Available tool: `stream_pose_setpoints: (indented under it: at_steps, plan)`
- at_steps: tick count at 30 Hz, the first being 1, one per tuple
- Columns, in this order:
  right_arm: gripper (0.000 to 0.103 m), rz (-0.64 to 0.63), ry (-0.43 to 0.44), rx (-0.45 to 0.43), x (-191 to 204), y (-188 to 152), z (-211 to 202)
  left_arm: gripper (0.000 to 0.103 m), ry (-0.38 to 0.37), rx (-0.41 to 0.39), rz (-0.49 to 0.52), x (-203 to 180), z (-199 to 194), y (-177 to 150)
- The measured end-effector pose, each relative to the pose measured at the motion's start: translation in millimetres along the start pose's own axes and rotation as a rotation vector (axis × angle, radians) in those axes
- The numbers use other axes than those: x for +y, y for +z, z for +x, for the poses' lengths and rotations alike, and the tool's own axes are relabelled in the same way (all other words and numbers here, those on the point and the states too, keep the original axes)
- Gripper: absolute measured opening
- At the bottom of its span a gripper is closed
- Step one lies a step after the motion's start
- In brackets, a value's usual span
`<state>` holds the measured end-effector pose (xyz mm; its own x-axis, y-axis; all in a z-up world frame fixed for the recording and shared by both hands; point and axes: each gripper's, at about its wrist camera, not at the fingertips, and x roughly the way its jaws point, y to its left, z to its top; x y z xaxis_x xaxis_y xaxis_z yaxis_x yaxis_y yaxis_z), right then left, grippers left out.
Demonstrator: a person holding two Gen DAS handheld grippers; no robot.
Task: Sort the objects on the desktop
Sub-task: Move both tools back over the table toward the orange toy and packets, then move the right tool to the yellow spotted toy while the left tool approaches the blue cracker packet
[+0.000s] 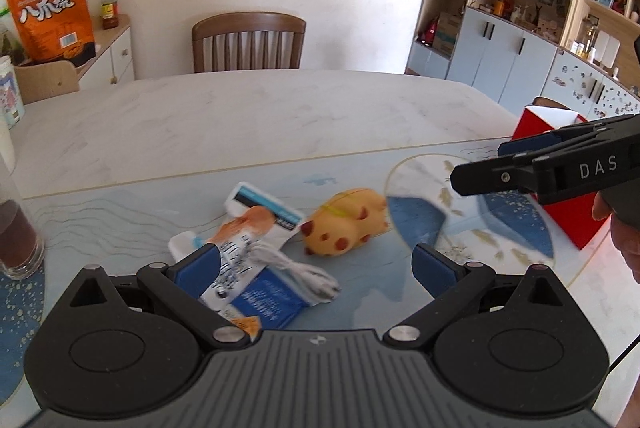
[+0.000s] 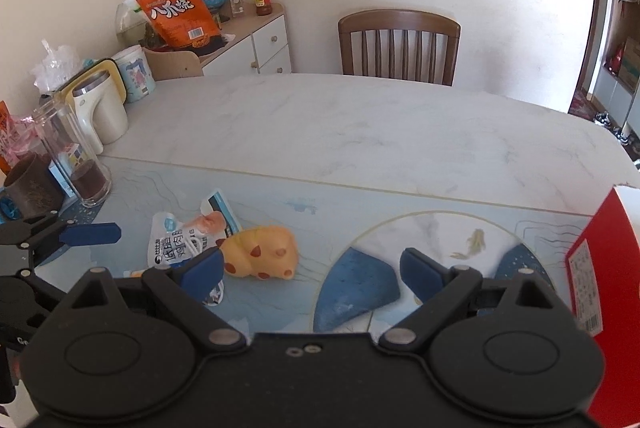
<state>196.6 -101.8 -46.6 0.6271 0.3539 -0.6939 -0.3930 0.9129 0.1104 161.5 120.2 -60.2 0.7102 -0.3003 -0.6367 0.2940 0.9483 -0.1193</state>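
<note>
A yellow spotted toy pig [image 1: 347, 221] [image 2: 262, 252] lies on the blue patterned mat [image 1: 120, 212] [image 2: 168, 180]. Left of it sits a pile: a white snack pouch [image 1: 236, 252] [image 2: 176, 244], a coiled white cable [image 1: 304, 274], a blue packet [image 1: 268, 302] and a white-and-blue card [image 1: 262, 206] [image 2: 220, 206]. My left gripper [image 1: 316, 270] hovers open just in front of the pile, nothing between its blue pads. My right gripper [image 2: 310, 268] is open too, empty, right of the pig; in the left wrist view it reaches in from the right edge [image 1: 486, 170]. A red box [image 1: 560, 188] [image 2: 600, 268] stands at the right.
A glass of dark liquid [image 2: 82, 164] [image 1: 18, 228], a white kettle [image 2: 100, 112], a dark cup [image 2: 32, 184] and tins crowd the table's left edge. A wooden chair [image 2: 400, 44] [image 1: 248, 42] stands behind the marble table [image 2: 360, 132]. An orange snack bag [image 2: 176, 12] sits on a side cabinet.
</note>
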Motion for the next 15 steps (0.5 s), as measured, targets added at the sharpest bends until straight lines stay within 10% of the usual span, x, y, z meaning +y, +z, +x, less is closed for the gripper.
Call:
stream_pose_setpoints:
  at_steps: [15]
  plan:
    - [0.093,-0.046,-0.058,-0.020,41,1,32,0.099,0.045,0.025,-0.001,33,10,-19]
